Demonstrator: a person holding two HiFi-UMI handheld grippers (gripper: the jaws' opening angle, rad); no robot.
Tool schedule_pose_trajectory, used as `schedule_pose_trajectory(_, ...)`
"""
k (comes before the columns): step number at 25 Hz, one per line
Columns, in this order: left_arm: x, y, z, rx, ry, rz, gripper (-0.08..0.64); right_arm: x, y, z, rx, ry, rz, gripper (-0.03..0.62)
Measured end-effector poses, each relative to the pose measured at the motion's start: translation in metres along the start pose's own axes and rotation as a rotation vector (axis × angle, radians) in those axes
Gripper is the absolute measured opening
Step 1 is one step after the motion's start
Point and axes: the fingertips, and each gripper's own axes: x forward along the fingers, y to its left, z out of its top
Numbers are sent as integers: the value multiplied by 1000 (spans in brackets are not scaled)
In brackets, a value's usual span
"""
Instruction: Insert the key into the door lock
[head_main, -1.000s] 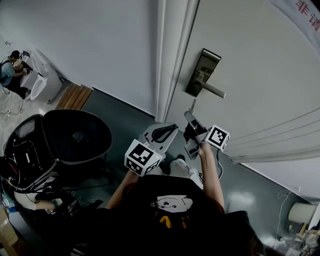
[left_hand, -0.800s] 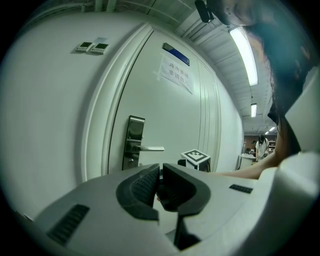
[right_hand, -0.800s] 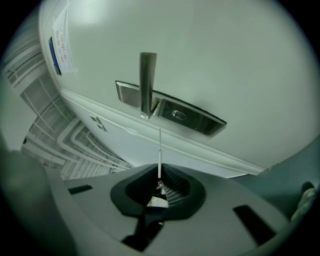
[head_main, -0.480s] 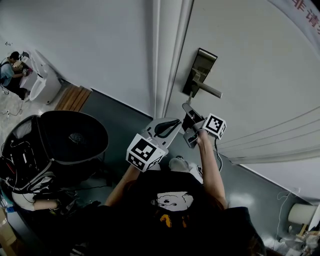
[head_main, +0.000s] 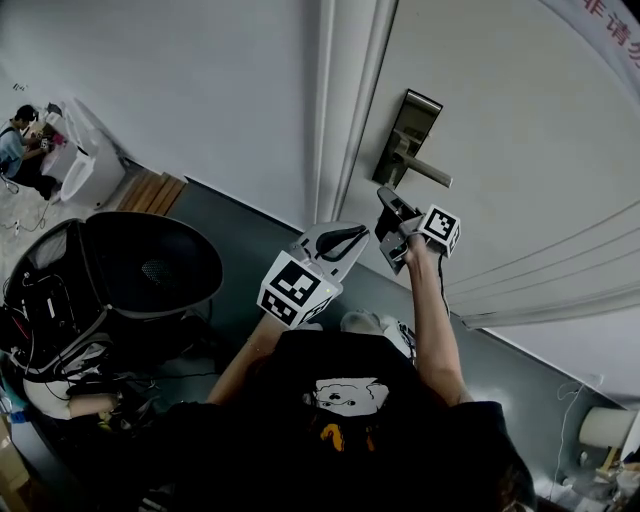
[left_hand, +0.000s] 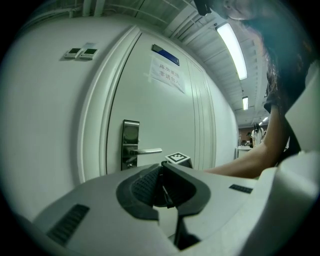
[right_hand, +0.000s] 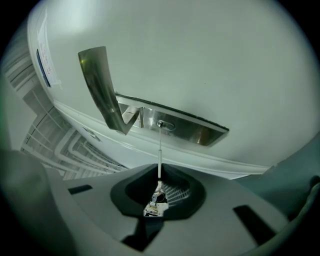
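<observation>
One key (right_hand: 159, 150), one keyhole (right_hand: 160, 124), one lock plate (right_hand: 192, 129), one lever handle (right_hand: 102, 85) and two claws. My right claw (right_hand: 157, 194) is clamped on the key's head, and the blade runs straight up to the keyhole beside the handle. The tip touches the opening, but most of the blade shows, so I judge the lining-up done and the push home left. My left claw (left_hand: 162, 186) is closed on nothing, held back from the door (left_hand: 170, 115).

The key (right_hand: 159, 150) is positioned tip-first at the door lock (right_hand: 161, 123), under the handle (right_hand: 102, 90); the left gripper (head_main: 343, 240) is stationed leftward.
</observation>
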Motion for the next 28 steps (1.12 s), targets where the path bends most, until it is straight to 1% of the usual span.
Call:
schedule_pose_trajectory(5,-2,-10,-7,14,8,-34,25,2,-1,7,56,-26,25,20)
schedule_pose_trajectory(9,-2,-17,-13,23,19,-53,25,5,1,5,47,-9,34,21)
schedule_pose_trajectory(13,-3,-21,-17,24,36,-62,25,9,-1,4,62,-4,50,21)
schedule_pose_trajectory(20,-1,-11,-17,29,44,-48,25,19,-4,11,97,-2,70,21)
schedule_pose_trajectory(23,-2,-7,-13,26,42,-41,25,19,0,12,128,0,101,21)
schedule_pose_trajectory(25,-1,-5,-12,22,41,-35,25,20,4,12,130,14,118,21)
schedule_pose_trajectory(28,-4,-3,-14,20,39,-26,25,18,7,7,133,17,121,20)
